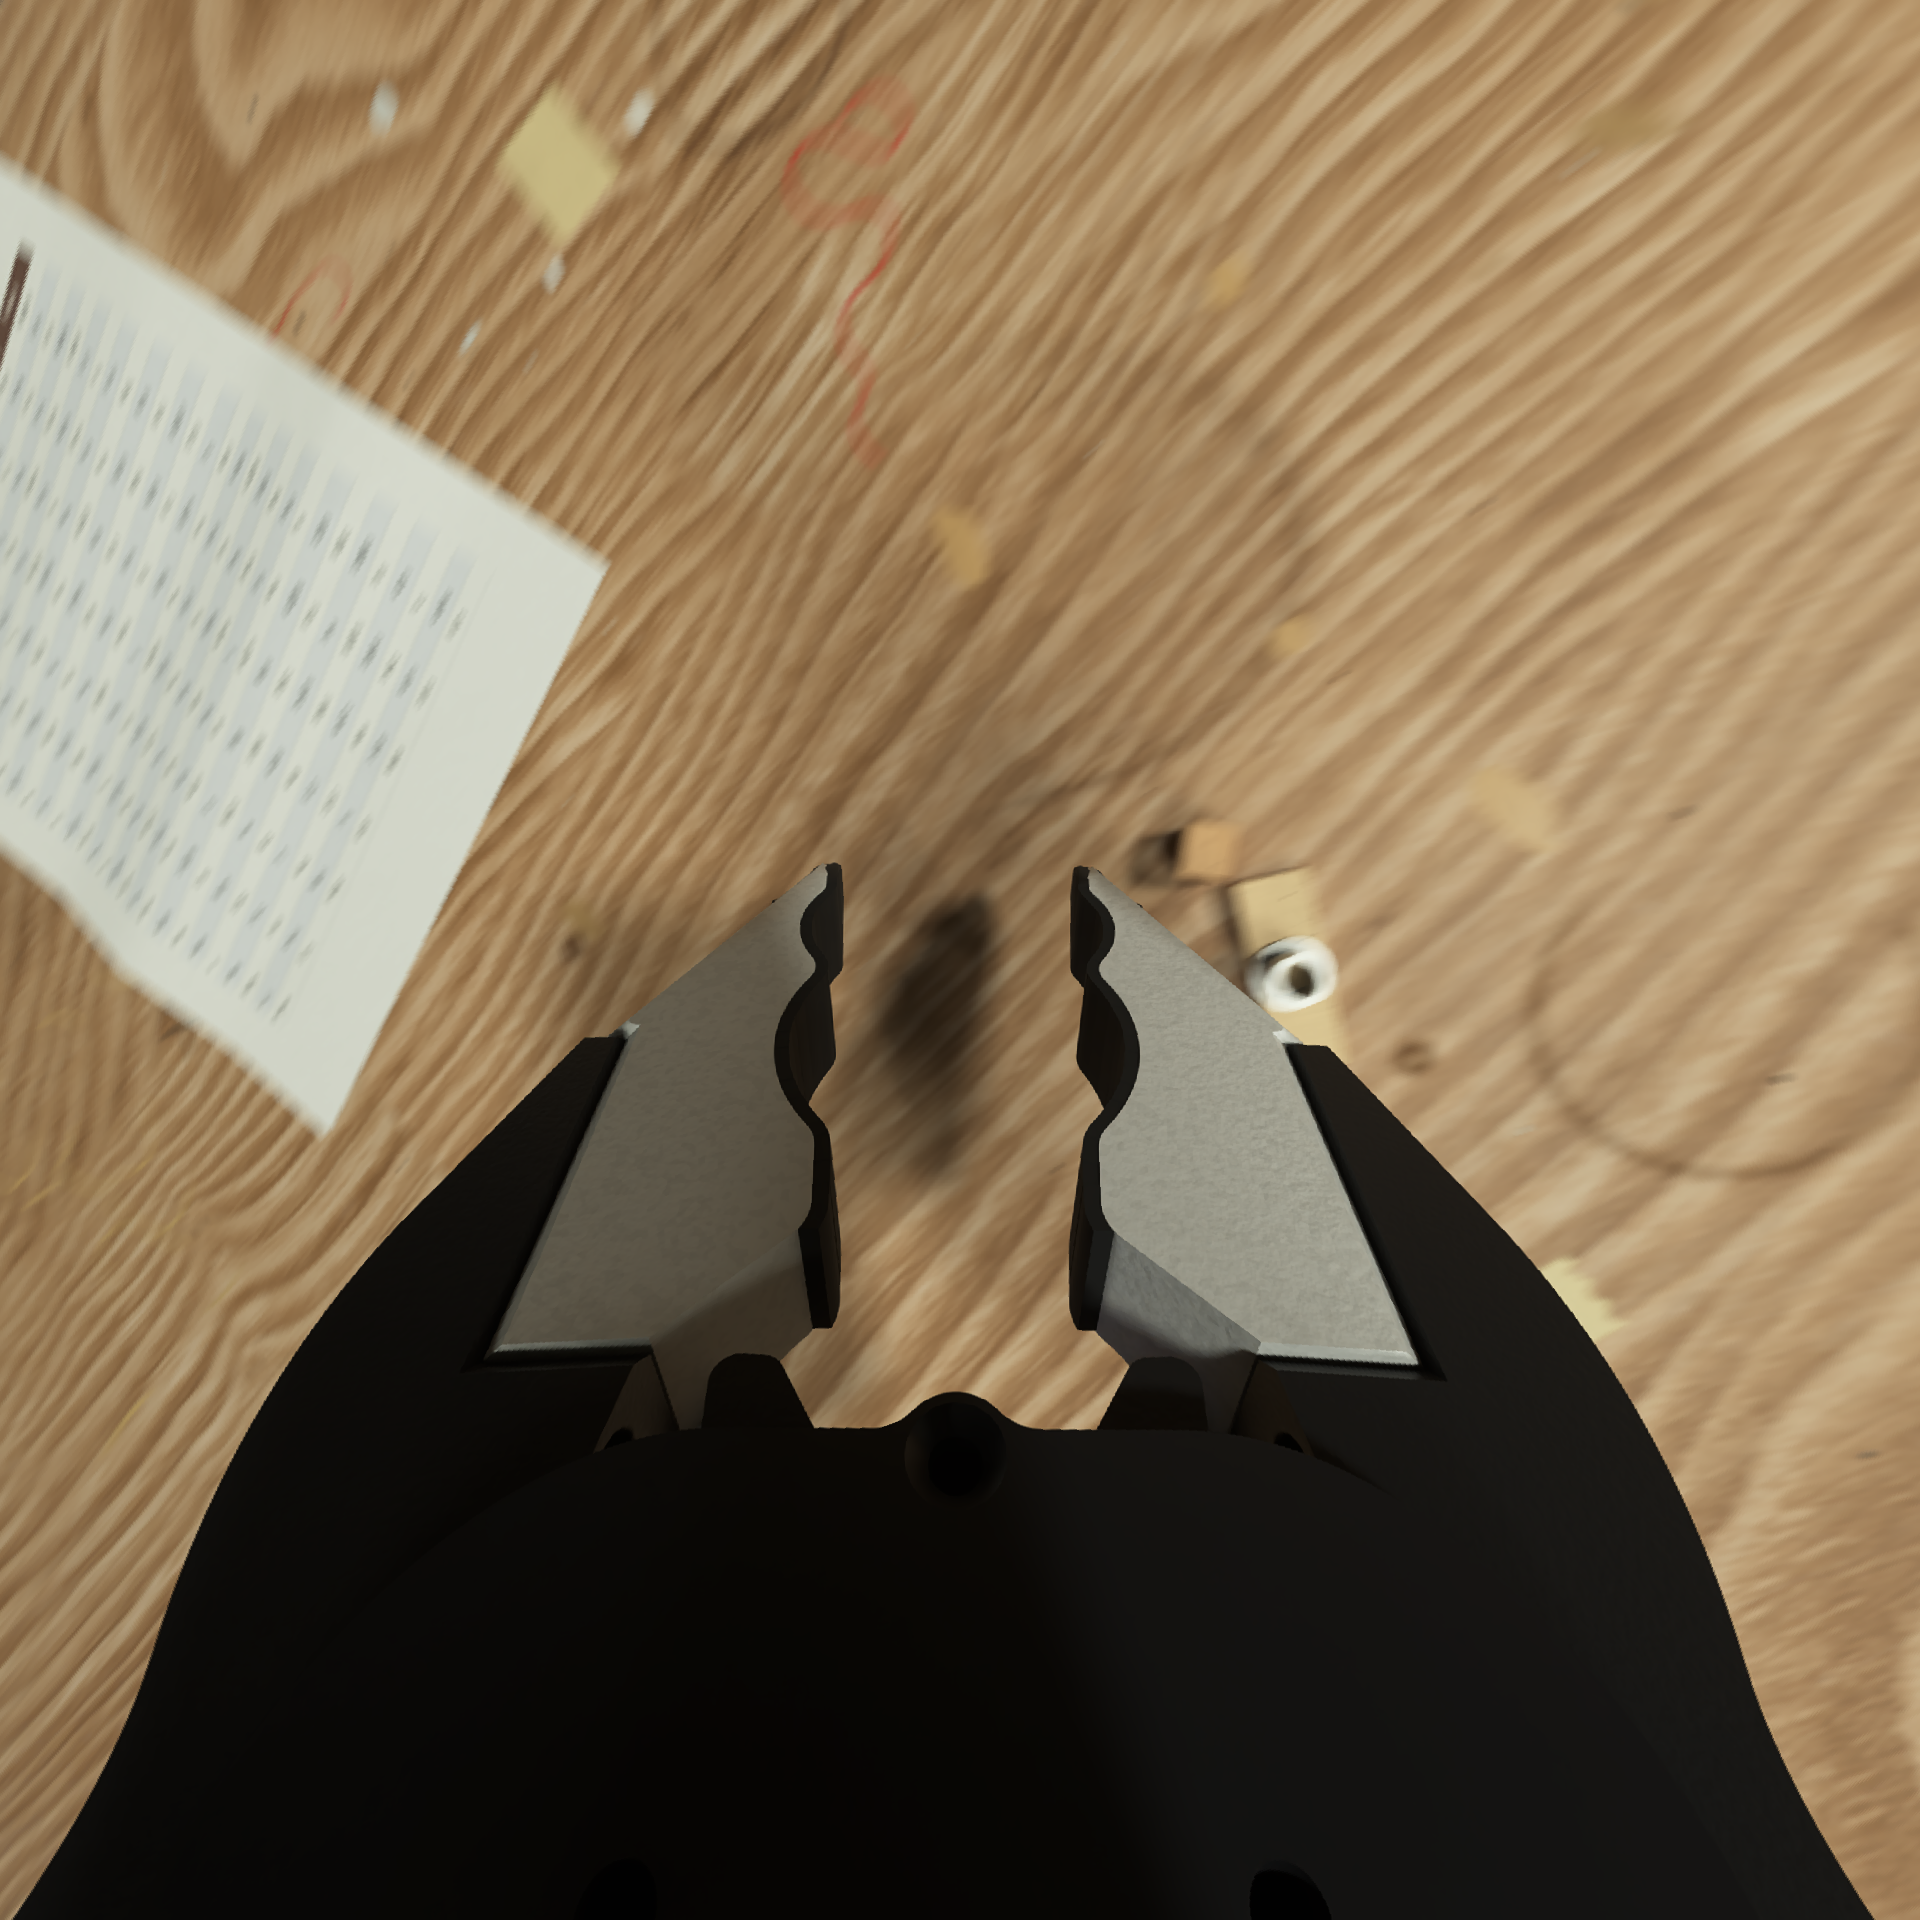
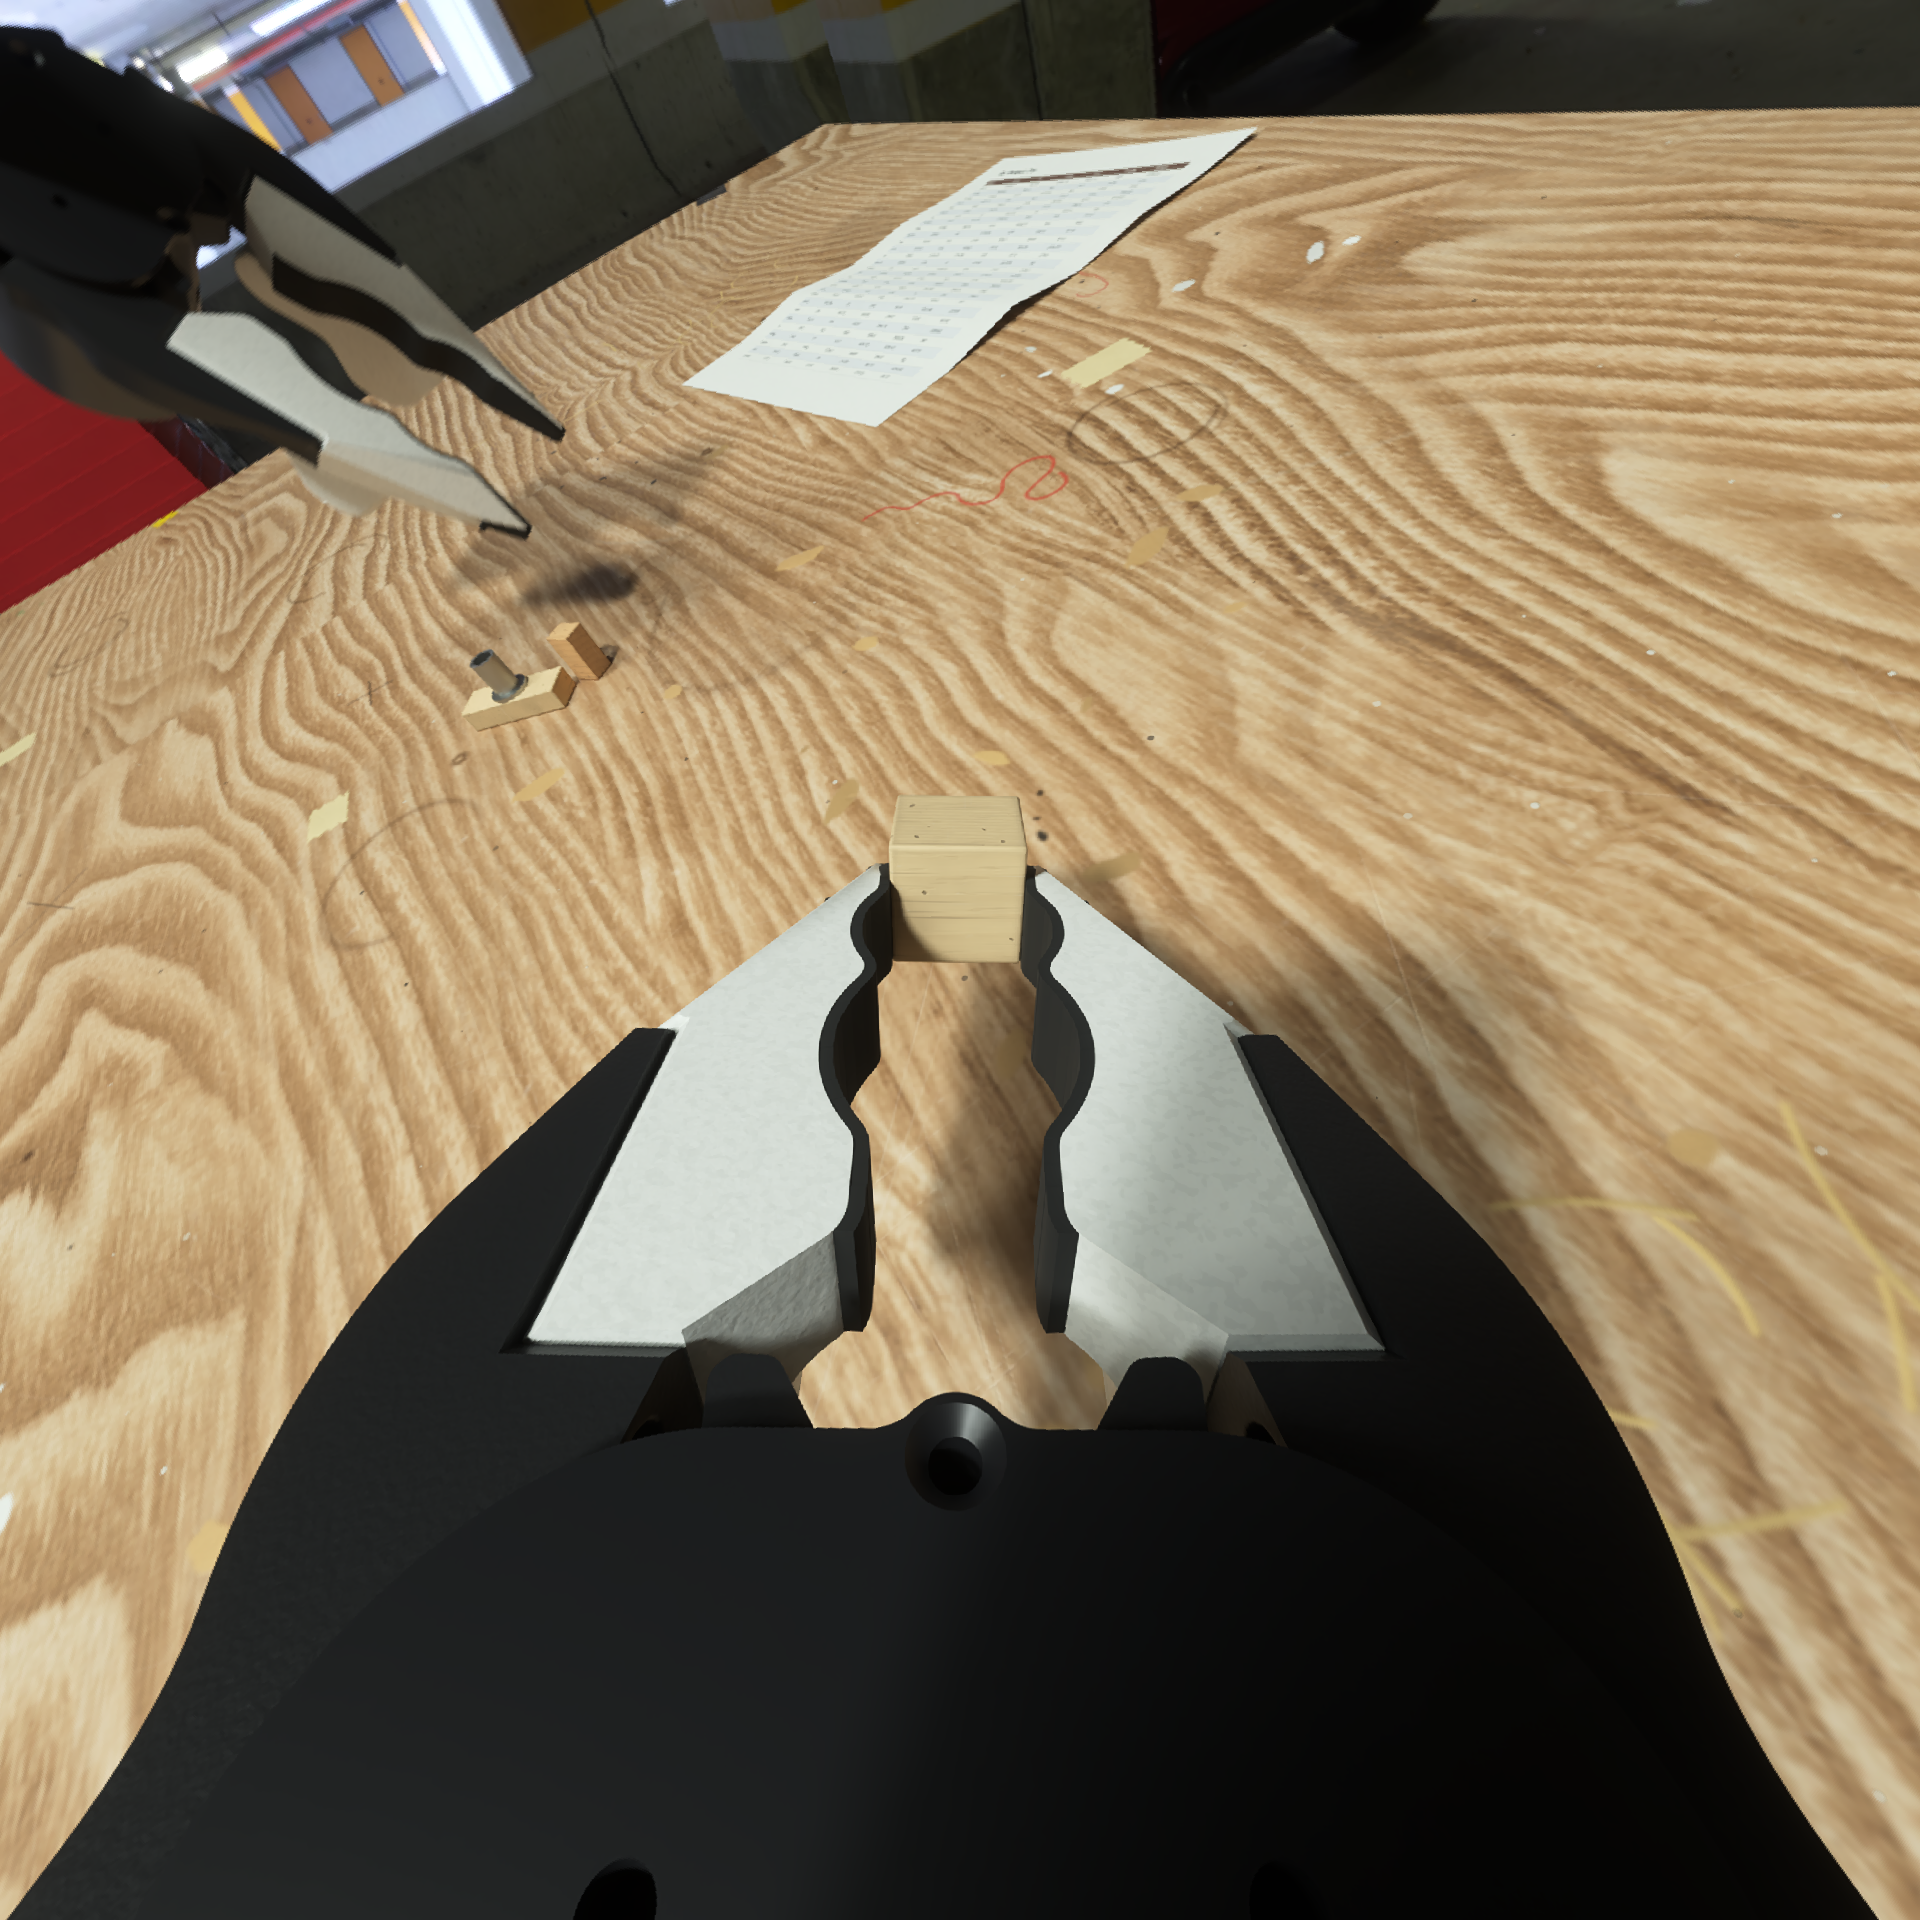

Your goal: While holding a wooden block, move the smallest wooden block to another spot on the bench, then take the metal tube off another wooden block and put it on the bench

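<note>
My right gripper is shut on a pale wooden cube and holds it over the bench. Far to the left, a small brown wooden block stands beside a flat pale wooden block, and a short metal tube stands upright on the flat block. My left gripper is open and empty, hovering above and behind them. In the left wrist view, the left gripper points down at the bench; the small block, flat block and tube lie just right of its right finger.
A printed sheet of paper lies at the far side of the bench and also shows in the left wrist view. A red scribble, tape scraps and chips mark the wood. The bench's left edge runs near the left gripper.
</note>
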`<state>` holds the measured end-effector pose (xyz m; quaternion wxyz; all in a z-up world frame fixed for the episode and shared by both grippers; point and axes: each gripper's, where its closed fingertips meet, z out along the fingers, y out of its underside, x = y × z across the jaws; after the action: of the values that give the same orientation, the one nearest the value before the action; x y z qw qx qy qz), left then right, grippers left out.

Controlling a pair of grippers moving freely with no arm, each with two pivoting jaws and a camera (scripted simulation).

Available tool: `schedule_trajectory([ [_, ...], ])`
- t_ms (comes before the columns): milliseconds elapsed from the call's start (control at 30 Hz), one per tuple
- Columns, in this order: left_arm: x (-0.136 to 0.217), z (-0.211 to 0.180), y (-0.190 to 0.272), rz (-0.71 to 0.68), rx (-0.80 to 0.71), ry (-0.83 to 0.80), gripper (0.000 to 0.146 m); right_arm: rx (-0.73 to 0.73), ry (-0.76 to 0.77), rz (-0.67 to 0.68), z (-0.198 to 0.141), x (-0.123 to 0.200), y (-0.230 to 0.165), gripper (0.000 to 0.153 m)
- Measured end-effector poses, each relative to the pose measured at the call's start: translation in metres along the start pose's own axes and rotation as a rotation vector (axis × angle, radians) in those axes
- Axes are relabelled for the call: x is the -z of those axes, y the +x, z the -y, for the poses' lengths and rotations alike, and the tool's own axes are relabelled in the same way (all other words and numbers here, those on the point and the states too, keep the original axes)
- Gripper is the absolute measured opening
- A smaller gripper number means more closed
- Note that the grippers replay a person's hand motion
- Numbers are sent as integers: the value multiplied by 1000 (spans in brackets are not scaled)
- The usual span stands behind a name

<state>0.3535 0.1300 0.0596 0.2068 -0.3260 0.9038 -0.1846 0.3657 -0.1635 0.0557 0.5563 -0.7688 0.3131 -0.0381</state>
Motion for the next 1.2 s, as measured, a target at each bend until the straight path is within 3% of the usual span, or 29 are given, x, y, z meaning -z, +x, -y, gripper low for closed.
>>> schedule_trajectory([
  [67,-1,13,28,-55,-30,77,44,-4,4,0,1,0,0,23],
  [200,-14,5,50,-46,-160,10,45,-5,0,7,0,0,-1,23],
  [367,-24,-4,49,-128,-65,-56,39,7,-9,4,-2,-1,-1,23],
  [467,-27,-8,54,-181,-56,-79,29,-2,4,-1,0,1,1,23],
  [533,-28,-10,56,-190,-65,-92,10,-10,11,0,2,2,1,23],
  [700,-22,-5,49,-146,-70,-68,10,-4,4,5,1,1,0,23],
  [867,-12,40,59,-159,-67,128,11,0,-2,13,0,-1,-2,23],
  [1000,-31,51,79,-167,-216,86,11,7,-5,10,-1,-1,-2,23],
  [1200,-45,51,98,-201,-283,37,11,-10,14,9,2,2,-1,23],
])
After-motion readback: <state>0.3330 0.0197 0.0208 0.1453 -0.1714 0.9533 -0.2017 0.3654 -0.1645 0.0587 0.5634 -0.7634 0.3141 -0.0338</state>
